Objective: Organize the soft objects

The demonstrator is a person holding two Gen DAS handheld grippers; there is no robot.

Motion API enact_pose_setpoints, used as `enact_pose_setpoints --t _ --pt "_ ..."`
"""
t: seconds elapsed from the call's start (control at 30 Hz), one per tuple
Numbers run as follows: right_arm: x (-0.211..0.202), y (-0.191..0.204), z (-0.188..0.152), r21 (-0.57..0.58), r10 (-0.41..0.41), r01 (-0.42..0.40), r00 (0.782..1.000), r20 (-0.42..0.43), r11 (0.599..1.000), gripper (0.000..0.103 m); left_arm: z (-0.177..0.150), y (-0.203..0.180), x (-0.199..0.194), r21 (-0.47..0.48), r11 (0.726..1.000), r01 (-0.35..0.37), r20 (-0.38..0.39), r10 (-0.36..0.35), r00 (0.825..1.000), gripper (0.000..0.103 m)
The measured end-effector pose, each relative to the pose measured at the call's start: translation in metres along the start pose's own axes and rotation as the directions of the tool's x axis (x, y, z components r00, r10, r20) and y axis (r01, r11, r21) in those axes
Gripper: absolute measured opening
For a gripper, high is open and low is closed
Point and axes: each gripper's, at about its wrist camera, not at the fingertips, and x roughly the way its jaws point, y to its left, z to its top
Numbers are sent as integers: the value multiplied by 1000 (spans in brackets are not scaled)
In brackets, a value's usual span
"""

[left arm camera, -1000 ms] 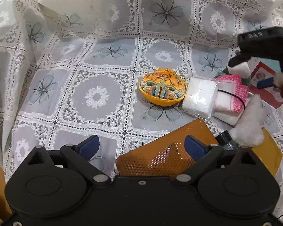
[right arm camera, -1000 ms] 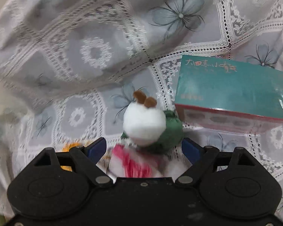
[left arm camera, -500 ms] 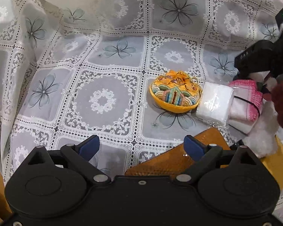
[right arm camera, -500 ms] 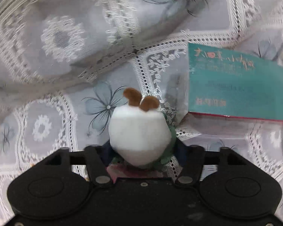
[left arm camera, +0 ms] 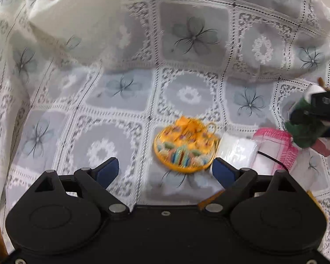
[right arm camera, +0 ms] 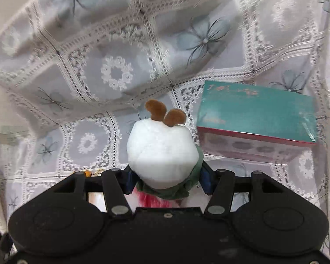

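My right gripper (right arm camera: pixel 166 179) is shut on a plush toy (right arm camera: pixel 162 151) with a white round head, brown antlers and a green body, held above the lace cloth. The toy also shows at the right edge of the left wrist view (left arm camera: pixel 303 129). My left gripper (left arm camera: pixel 165 170) is open and empty just in front of an orange embroidered pouch (left arm camera: pixel 184 148). Right of the pouch lie a white folded pad (left arm camera: pixel 237 149) and a pink-edged cloth (left arm camera: pixel 275 145).
A teal box with a red base (right arm camera: pixel 257 118) stands on the lace tablecloth (right arm camera: pixel 112 74) right of the toy. The cloth rises in folds at the back (left arm camera: pixel 77 33). An orange flat thing (left arm camera: pixel 211 198) peeks out under my left gripper.
My right gripper closed on the plush toy and lifted it off the pile. My left gripper moved forward toward the orange pouch, and the orange flat thing slid almost out of its view.
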Motion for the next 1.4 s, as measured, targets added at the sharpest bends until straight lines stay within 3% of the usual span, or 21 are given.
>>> enact_pose_setpoints --t 0.23,0.47,0.83,0.9,0.97,1.03,1.2,1.4 --pt "-39 -31 -9 9 54 -54 997 50 998 55 15 -8 21 -15 1000 -13 -27 12 1000 89" --pt "-40 -51 -23 0 50 -50 998 50 999 55 22 -18 49 13 998 -65 -58 65 996 91" --pt "-17 -50 -37 -53 43 -41 999 27 998 55 22 -16 81 -37 999 17 -141 -22 990 93" --pt "-16 -48 -38 -60 39 -37 999 26 998 55 22 -13 79 -28 999 45 -134 -48 990 87" --pt "-16 -47 -37 -64 37 -35 999 26 997 55 23 -9 75 -22 995 101 -130 -103 986 68" --pt "-16 -45 -35 -63 31 -29 999 27 998 55 24 -3 71 -39 988 153 -126 -156 980 56" --pt "-18 -33 -31 -75 36 -33 999 35 997 55 25 9 60 -28 997 77 -90 -80 993 54" --pt "-18 -3 -29 -122 98 -95 995 23 988 55 19 51 49 -77 996 52 -96 -60 994 54"
